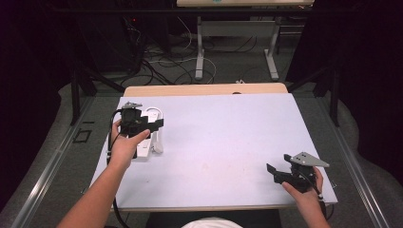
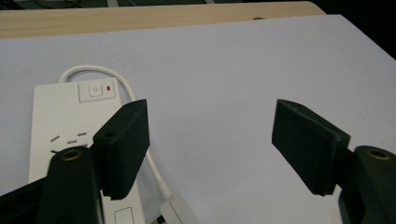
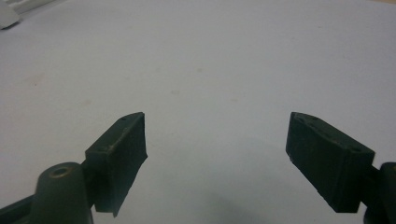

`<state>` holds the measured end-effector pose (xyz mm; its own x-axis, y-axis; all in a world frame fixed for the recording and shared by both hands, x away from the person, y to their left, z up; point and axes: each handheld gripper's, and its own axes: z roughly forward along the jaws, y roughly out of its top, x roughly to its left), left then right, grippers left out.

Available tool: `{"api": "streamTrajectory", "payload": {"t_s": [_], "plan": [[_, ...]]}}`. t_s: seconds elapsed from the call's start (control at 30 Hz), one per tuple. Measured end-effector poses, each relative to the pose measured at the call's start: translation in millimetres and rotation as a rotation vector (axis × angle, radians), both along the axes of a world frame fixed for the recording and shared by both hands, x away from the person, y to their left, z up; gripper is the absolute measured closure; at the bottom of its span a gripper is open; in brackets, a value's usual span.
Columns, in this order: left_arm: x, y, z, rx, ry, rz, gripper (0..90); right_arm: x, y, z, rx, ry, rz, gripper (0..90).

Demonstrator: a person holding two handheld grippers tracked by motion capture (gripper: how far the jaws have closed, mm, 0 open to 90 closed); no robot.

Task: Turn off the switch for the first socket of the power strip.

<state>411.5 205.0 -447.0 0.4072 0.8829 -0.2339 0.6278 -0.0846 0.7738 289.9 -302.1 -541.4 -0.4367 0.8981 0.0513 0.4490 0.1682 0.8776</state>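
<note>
Right now my left gripper [image 1: 151, 124] hovers over the white plastic power strip [image 2: 70, 126], which lies flat near the left edge of the pale lavender table top [image 1: 223, 142]. Its 2 jaws stand wide apart with nothing between them. The strip's white cord [image 2: 140, 140] loops past its switch end and back alongside it. My right gripper [image 3: 215, 154] sits near the front right corner, jaws wide, gripping nothing.

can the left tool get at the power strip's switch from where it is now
Probably yes. The left tool is open with nothing between its jaws, right beside the power strip; the switch faces up with nothing over it.
</note>
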Motion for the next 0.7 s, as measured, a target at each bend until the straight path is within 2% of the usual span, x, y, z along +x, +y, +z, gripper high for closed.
{"api": "streamTrajectory", "payload": {"t_s": [0.1,0.23,0.37,0.43,0.6,0.7], "plan": [[-4.9,0.8,2.1,-0.013,-0.008,0.004,19.3,-0.3,0.4,0.0,0.004,0.003,-0.001,19.9],[-13.2,1.7,4.2,0.001,-0.014,-0.012,14.2,-0.8,0.6,0.3,0.008,0.006,-0.002,19.9],[-20.8,-0.1,4.0,0.002,-0.01,-0.021,2.1,-0.8,0.6,0.2,0.005,0.007,-0.004,19.9],[-25.7,-0.9,4.4,0.009,-0.011,-0.032,0.4,-0.7,0.9,0.2,0.006,0.005,-0.001,19.9],[-37.6,-2.6,4.1,-0.021,-0.032,-0.036,0.4,-0.8,0.8,0.1,0.008,0.006,-0.003,19.9],[-44.2,-0.5,3.9,-0.066,-0.037,-0.03,0.4,-0.8,0.8,0.1,0.008,0.006,-0.002,19.9]]}}
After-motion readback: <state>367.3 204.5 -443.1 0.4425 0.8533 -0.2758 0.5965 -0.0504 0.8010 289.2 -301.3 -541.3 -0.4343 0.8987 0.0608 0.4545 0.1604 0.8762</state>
